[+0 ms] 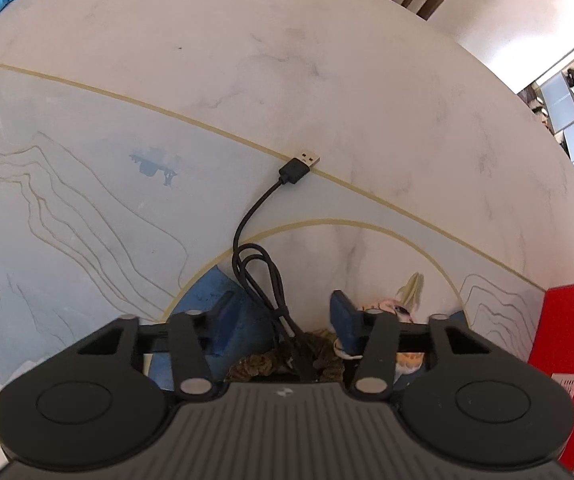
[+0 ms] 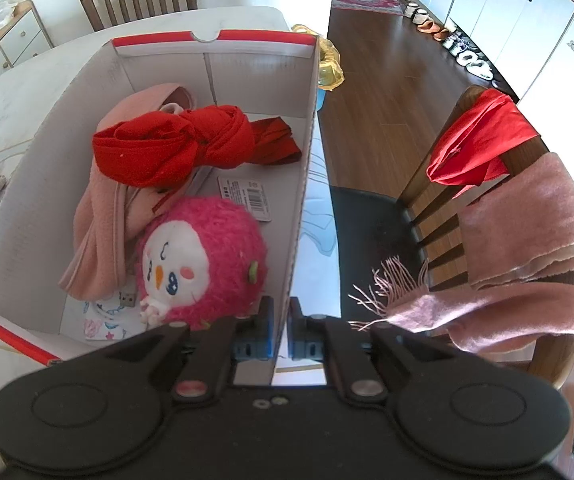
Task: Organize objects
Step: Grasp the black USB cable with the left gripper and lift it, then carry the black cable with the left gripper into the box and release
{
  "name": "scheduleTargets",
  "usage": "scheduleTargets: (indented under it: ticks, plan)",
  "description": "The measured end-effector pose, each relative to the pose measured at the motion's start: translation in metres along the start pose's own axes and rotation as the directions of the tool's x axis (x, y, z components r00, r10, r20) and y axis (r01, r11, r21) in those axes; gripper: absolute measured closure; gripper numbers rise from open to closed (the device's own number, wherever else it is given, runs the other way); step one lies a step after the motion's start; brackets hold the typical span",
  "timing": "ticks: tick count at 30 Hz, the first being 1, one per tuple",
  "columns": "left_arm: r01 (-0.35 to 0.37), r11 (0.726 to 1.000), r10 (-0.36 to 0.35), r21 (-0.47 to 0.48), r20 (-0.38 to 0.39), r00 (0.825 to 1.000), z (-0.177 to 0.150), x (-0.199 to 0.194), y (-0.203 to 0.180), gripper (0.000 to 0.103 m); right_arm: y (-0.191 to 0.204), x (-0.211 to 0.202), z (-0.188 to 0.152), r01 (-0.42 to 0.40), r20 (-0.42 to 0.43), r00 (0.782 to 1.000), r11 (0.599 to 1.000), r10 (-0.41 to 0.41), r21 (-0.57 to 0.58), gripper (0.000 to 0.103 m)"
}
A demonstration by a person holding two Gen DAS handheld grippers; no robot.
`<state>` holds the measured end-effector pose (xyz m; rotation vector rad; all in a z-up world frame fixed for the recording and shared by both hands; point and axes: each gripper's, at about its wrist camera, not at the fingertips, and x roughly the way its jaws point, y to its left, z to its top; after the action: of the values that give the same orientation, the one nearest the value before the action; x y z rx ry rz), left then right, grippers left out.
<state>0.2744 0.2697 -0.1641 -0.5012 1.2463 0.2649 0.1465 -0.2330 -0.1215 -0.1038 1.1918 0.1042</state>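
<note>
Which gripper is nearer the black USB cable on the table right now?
Left. The left gripper sits right over the black USB cable, fingers either side of its coil. The right gripper is clamped on the box wall, away from it.

Black cable [image 1: 261,268], pink plush [image 2: 207,256]

one cable [image 1: 261,264], one box [image 2: 305,184], two chairs [image 2: 427,216]
</note>
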Motion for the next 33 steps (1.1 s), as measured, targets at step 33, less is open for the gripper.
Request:
scheduleTargets:
  ticks: [33]
  plan:
    - [0.046,0.967,-0.084,0.249,0.142,0.986,-0.014,-0.089,-0.010,0.093,0.003,0.000,-0.001,0.010,0.004,1.000,1.000,-0.010,-0.015,0.097]
